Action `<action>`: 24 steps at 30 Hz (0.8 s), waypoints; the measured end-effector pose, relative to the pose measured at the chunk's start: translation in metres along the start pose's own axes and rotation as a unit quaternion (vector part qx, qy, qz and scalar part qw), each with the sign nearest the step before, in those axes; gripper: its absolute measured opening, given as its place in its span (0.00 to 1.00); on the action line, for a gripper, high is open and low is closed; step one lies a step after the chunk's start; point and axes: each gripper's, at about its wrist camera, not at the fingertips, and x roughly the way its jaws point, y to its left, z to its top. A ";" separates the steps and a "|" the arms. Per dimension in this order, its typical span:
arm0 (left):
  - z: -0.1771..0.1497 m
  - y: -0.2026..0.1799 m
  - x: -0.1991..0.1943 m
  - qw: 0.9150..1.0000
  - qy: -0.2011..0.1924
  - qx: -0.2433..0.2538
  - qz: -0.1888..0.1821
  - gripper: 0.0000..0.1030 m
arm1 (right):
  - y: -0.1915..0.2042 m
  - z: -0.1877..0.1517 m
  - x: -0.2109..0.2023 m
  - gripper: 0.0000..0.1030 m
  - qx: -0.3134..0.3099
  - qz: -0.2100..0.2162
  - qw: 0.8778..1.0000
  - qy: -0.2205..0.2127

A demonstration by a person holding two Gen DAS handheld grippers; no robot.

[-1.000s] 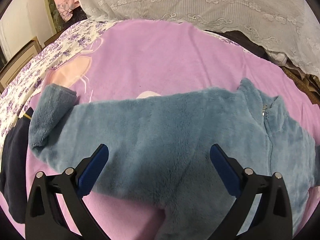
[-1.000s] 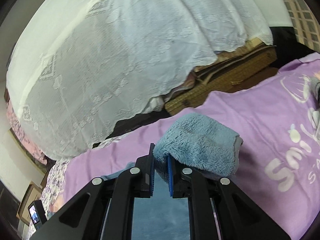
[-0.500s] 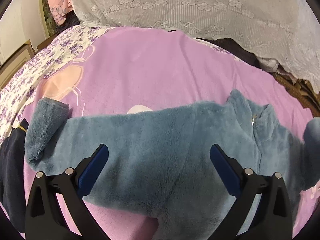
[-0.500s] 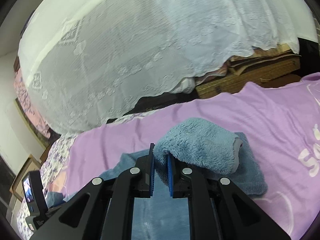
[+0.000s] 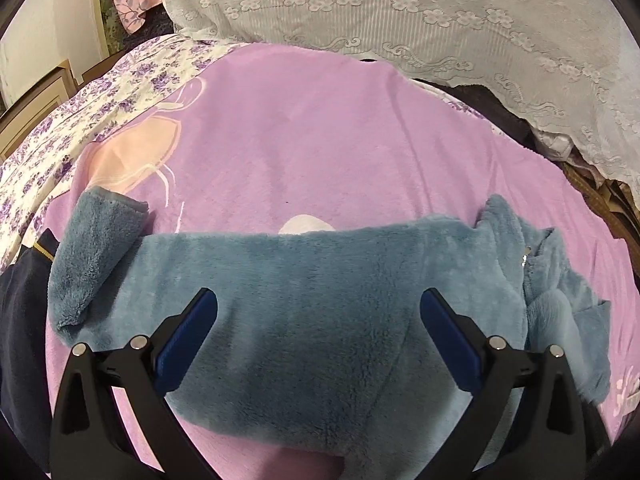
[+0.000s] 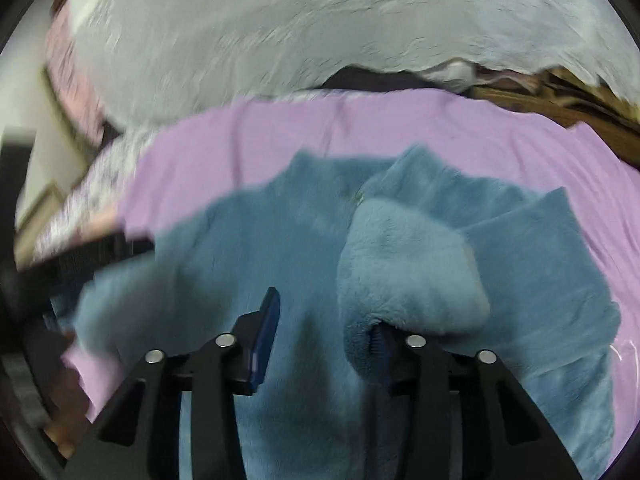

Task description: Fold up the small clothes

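A fluffy blue fleece garment (image 5: pixel 312 280) lies spread on the purple blanket (image 5: pixel 304 128). Its left sleeve (image 5: pixel 92 252) is folded over the body at the left. My left gripper (image 5: pixel 318 312) is open and empty, its fingers hovering just above the garment's middle. In the right wrist view the garment (image 6: pixel 256 248) fills the centre, and its right sleeve (image 6: pixel 408 272) lies folded over the body. My right gripper (image 6: pixel 326 320) is open; the sleeve's cuff rests against the right finger. That view is motion-blurred.
A white lace cover (image 5: pixel 420 12) hangs over bedding at the back. A floral sheet (image 5: pixel 100 104) edges the blanket on the left. A dark navy garment (image 5: pixel 20 320) lies at the left edge. Woven mats (image 6: pixel 560 100) lie at the back right.
My right gripper carried the right sleeve across onto the garment's body and has opened, letting the sleeve go. The left gripper stayed open above the garment, shifting only slightly.
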 end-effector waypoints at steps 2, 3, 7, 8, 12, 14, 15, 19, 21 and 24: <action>0.000 0.001 0.000 1.000 0.001 -0.003 0.000 0.96 | 0.008 -0.006 -0.005 0.44 -0.024 0.004 1.000 -0.001; 0.000 0.002 0.000 1.000 0.001 -0.003 -0.001 0.96 | 0.008 -0.007 -0.009 0.45 -0.026 0.010 1.000 -0.003; -0.001 -0.001 -0.004 1.000 -0.001 0.001 -0.006 0.96 | -0.014 -0.010 -0.038 0.51 -0.004 0.042 0.999 -0.018; -0.002 -0.004 -0.006 1.000 -0.003 0.007 -0.006 0.96 | -0.019 -0.010 -0.044 0.54 0.005 0.050 0.999 -0.021; -0.006 -0.015 -0.012 1.000 -0.013 0.027 -0.001 0.96 | -0.047 -0.011 -0.055 0.55 0.047 0.072 0.996 -0.030; -0.006 -0.017 -0.012 0.999 -0.013 0.034 0.002 0.96 | -0.058 -0.013 -0.048 0.54 0.078 0.082 0.993 -0.016; -0.007 -0.018 -0.012 0.999 -0.013 0.037 0.003 0.96 | -0.067 -0.013 -0.042 0.54 0.106 0.088 0.991 -0.005; -0.006 -0.017 -0.012 0.999 -0.011 0.033 0.002 0.96 | -0.085 -0.018 -0.020 0.55 0.189 0.111 0.975 0.031; -0.005 -0.015 -0.013 0.999 -0.012 0.030 0.000 0.96 | -0.091 -0.018 -0.012 0.55 0.223 0.122 0.966 0.041; -0.005 -0.013 -0.013 1.000 -0.012 0.029 -0.001 0.96 | -0.086 -0.007 -0.003 0.54 0.246 0.123 0.961 0.033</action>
